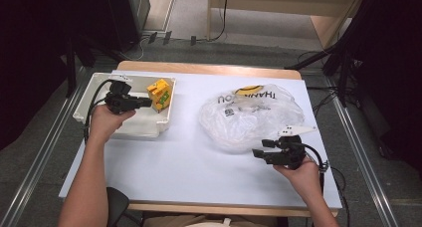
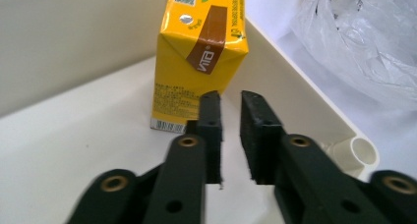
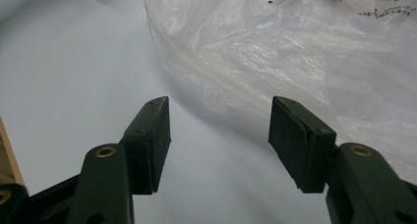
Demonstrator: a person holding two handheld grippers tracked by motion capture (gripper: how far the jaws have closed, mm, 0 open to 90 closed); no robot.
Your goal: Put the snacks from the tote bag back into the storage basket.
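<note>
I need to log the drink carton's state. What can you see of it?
The yellow drink carton is a small printed cardboard box with a brown stripe, a foil straw hole on its folded top and fine print near its base. It stands upright, looking unopened, inside the white tray, close to the tray's right wall. The left gripper has jaws nearly closed just short of it.

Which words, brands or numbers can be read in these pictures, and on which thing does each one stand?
"VITA", sideways on the brown stripe of the yellow drink carton.
"THANK YOU", upside down, partly creased, on the clear plastic bag.
Too small or blurred to read: the carton's fine print, barcode and QR code; the bag's barcode label and small print.
</note>
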